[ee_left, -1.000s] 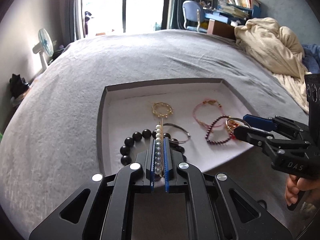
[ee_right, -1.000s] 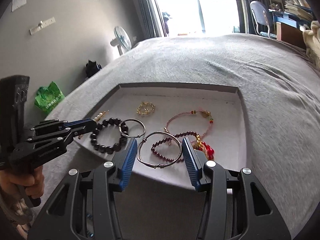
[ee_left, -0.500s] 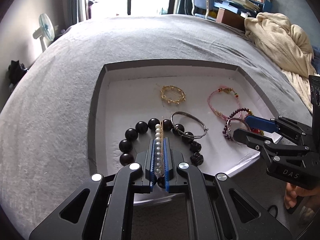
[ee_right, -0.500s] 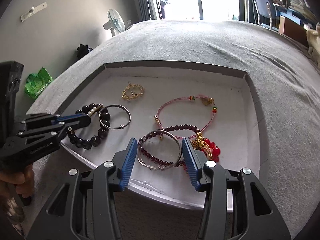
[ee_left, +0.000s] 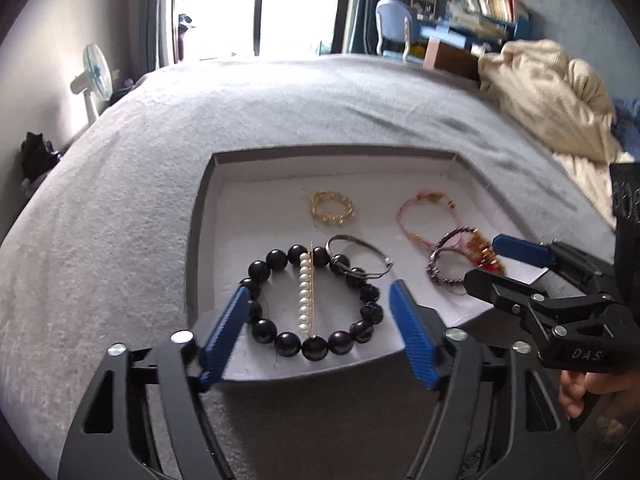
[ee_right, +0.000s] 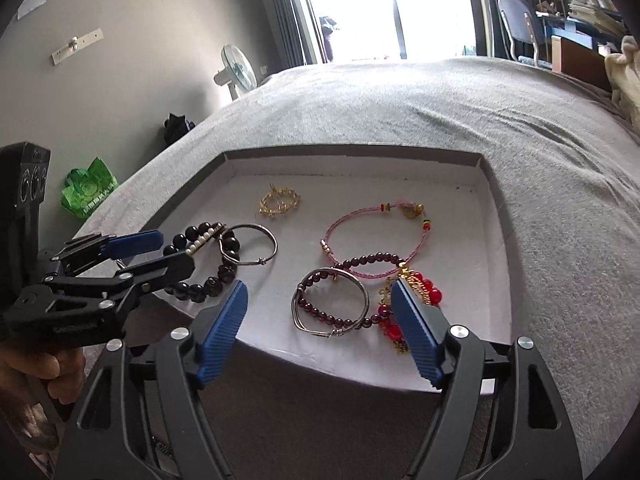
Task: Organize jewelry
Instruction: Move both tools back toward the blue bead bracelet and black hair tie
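The right gripper [ee_right: 318,330] has its jaws opening, and nothing is pressed by them. Between the jaws lies a silver bangle [ee_right: 331,306] over a dark red bead bracelet [ee_right: 360,264], inside the white tray [ee_right: 494,240] on the bed [ee_right: 400,100]. Red and gold beads [ee_right: 424,286] touch the right jaw. Left of the jaws, the left gripper [ee_right: 168,250] hangs over a black bead bracelet [ee_right: 218,276].

black angular left gripper [ee_left: 316,332] and right gripper [ee_right: 320,328], ribbed blue pads, silver screws, pale lettering.
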A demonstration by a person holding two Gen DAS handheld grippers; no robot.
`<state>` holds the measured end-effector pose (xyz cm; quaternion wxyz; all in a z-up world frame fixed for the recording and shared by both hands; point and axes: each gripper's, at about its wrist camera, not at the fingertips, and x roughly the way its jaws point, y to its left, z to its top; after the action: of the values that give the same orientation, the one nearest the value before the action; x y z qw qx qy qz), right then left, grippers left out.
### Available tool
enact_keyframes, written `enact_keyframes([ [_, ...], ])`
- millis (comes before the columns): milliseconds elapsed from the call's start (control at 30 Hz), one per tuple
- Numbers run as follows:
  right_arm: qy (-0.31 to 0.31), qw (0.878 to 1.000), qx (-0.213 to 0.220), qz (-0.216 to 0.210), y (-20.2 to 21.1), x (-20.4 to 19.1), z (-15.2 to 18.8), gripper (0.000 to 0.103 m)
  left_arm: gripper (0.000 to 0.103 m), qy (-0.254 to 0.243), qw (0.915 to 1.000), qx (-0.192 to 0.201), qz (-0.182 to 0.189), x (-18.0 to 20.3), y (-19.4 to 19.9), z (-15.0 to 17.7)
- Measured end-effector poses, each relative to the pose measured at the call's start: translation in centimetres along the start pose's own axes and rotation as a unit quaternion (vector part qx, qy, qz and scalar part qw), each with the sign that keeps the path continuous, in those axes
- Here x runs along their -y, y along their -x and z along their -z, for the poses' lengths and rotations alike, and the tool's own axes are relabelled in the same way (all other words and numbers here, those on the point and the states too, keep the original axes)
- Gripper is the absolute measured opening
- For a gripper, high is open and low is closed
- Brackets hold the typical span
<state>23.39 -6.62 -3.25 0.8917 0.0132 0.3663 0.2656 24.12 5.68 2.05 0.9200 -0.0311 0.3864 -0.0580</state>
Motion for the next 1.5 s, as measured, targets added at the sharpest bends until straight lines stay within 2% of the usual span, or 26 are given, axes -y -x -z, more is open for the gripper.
enact_keyframes([
  [100,-0.004,1.000,0.022,0.003,1.2,0.1,0.3,0.081,0.078,0.004,0.9994,0.032,0.015,-0.1,1.7,0.6],
  [167,-0.006,0.999,0.038,0.008,2.1,0.1,0.7,0.087,0.084,0.007,0.9988,0.046,0.011,-0.1,2.6,0.9],
  [200,-0.006,0.999,0.045,0.013,2.5,0.1,0.9,0.091,0.091,0.008,0.9985,0.054,0.009,-0.1,3.0,1.1],
  [300,-0.004,0.998,0.062,0.027,3.6,0.1,1.7,0.097,0.094,0.004,0.9969,0.079,0.000,-0.2,4.6,2.0],
  [367,-0.008,0.997,0.067,0.033,4.1,0.2,2.1,0.097,0.094,0.004,0.9964,0.085,-0.007,-0.2,5.3,2.4],
  [600,-0.009,0.996,0.076,0.044,6.1,0.0,4.1,0.098,0.097,0.012,0.9957,0.092,-0.004,-0.1,7.1,4.1],
  [900,-0.012,0.996,0.083,0.043,8.4,-1.0,6.6,0.098,0.098,0.006,0.9966,0.082,0.001,1.0,8.0,7.1],
  [1167,-0.020,0.994,0.100,0.046,10.0,-1.7,8.5,0.098,0.098,0.022,0.9965,0.081,0.007,1.1,8.8,9.7],
  [1500,-0.003,0.996,0.071,0.044,9.9,-2.9,9.9,0.098,0.096,-0.062,0.9959,0.065,-0.001,4.8,8.7,11.1],
])
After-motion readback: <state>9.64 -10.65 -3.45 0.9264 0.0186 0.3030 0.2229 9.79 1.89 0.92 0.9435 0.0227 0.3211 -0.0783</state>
